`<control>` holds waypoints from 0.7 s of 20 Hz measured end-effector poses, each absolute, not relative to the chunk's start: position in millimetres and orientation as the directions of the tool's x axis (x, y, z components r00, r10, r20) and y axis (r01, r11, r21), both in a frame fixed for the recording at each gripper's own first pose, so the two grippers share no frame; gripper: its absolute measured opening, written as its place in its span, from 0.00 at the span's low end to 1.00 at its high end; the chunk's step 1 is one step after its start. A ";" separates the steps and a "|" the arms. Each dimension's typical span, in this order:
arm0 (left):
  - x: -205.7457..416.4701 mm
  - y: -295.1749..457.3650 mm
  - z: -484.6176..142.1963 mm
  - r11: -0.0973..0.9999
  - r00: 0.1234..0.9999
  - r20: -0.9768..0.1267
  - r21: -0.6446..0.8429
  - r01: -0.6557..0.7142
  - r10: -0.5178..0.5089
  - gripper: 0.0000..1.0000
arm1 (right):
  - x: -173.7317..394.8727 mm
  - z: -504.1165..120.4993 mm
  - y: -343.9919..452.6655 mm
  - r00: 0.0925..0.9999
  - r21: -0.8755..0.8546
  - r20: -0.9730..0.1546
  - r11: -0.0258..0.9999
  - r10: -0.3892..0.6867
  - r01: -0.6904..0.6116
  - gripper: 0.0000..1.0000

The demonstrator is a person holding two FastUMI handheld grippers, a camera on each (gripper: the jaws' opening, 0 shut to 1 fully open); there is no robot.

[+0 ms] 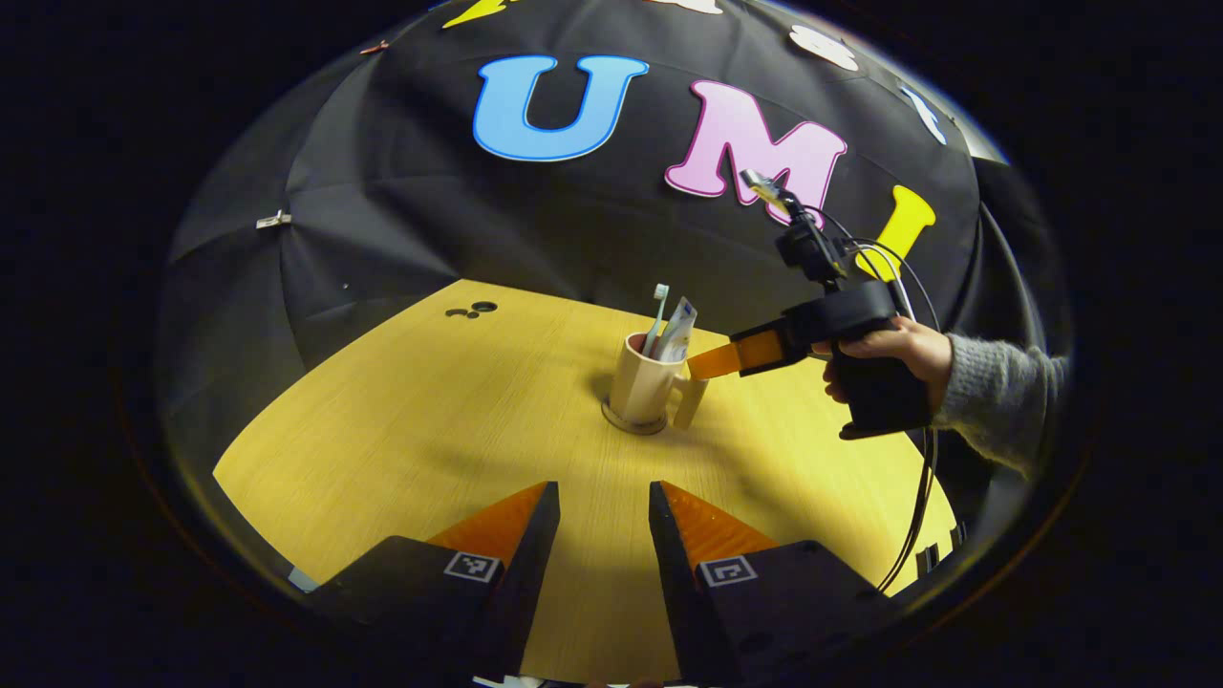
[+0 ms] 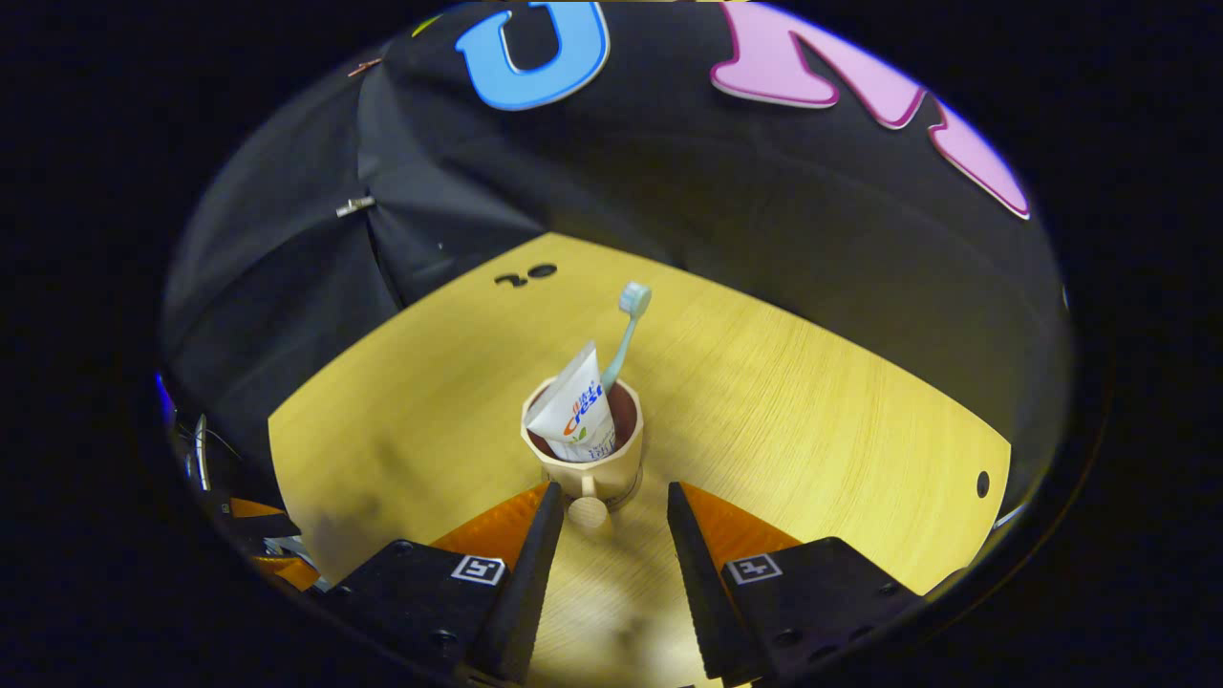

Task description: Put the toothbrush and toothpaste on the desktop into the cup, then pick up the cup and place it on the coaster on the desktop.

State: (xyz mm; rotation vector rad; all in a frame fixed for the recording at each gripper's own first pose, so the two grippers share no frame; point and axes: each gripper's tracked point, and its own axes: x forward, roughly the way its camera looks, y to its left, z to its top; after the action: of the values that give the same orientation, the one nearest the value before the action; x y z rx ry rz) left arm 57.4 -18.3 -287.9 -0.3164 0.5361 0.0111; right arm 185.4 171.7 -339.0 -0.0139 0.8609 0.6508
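Standing upright on the round coaster (image 1: 634,421), the cup (image 1: 646,380) already carries both the toothbrush (image 1: 657,317) and the toothpaste (image 1: 678,330), so we judge the task nearly finished. The coaster's edge peeks out under the cup's base in the left gripper view, near the middle of the yellow wooden table (image 1: 401,430). We keep the brush head up and the tube's flat crimped end up because both lean against the cup's rim, which holds them from tipping out.

Our right gripper (image 2: 606,502) sits low at the cup's handle (image 2: 588,511). In the right gripper view the handle lies between the two fingers with a gap on each side, so the jaws are spread and nothing is pinched. From the left gripper view that same tool shows at the cup's handle side, held by a hand (image 1: 898,354) in a grey knitted sleeve (image 1: 998,401).

Our left gripper (image 1: 604,502) hangs well back from the cup, fingers apart and empty, leaving room for the other arm.

Next we would draw the right gripper straight back, since a sideways nudge on the handle could drag the cup off the coaster.
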 end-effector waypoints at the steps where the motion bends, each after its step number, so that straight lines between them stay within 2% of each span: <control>1: 61.0 -19.3 -282.6 0.954 0.864 -0.499 -0.288 -0.084 -0.074 0.61 | 184.1 -327.3 166.0 0.500 0.249 -0.679 0.809 0.537 -0.532 0.68; 5: 72.4 -27.5 -247.9 0.952 0.878 -0.468 -0.301 -0.053 -0.099 0.61 | 164.6 -279.8 151.5 0.575 0.277 -0.583 0.806 0.574 -0.523 0.70; 10: 85.2 -46.8 -198.1 0.963 0.901 -0.411 -0.268 0.025 -0.138 0.61 | 139.7 -213.2 122.8 0.687 0.225 -0.474 0.830 0.550 -0.510 0.71; 14: 82.4 -69.2 -156.2 0.966 0.921 -0.346 -0.241 0.095 -0.177 0.61 | 111.9 -168.8 101.9 0.736 0.225 -0.421 0.847 0.530 -0.482 0.71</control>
State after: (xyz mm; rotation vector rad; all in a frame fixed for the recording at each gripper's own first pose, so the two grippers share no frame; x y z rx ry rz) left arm 82.4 -69.2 -156.2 -0.2228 0.3750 -0.1413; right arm 111.9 101.9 -168.8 0.1038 0.4938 0.5570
